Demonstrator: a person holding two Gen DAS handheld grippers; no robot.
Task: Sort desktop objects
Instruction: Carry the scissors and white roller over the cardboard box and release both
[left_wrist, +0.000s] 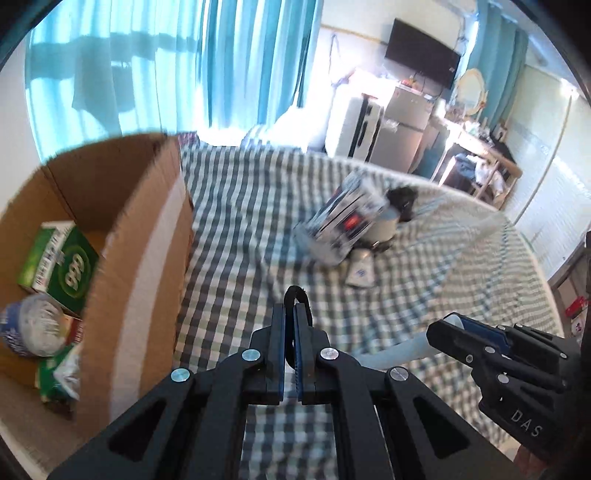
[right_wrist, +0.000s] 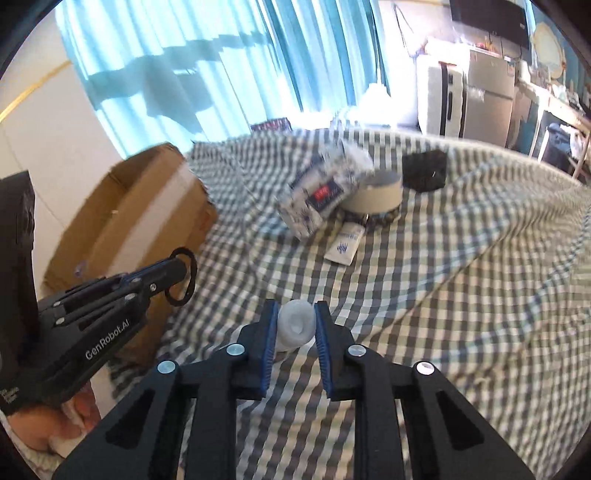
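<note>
The left gripper (left_wrist: 290, 314) pinches a black hair tie (right_wrist: 181, 277) beside the cardboard box (left_wrist: 147, 236). The right gripper (right_wrist: 295, 325) is clamped on a small white bottle (right_wrist: 296, 325) above the checked bed cover (right_wrist: 443, 295). The box already holds a green carton (left_wrist: 62, 266) and other packs. Still left on the bed: a patterned packet (right_wrist: 321, 195), a round tin (right_wrist: 380, 194), a sachet (right_wrist: 345, 247) and a dark object (right_wrist: 424, 171). I judge sorting roughly half done.
</note>
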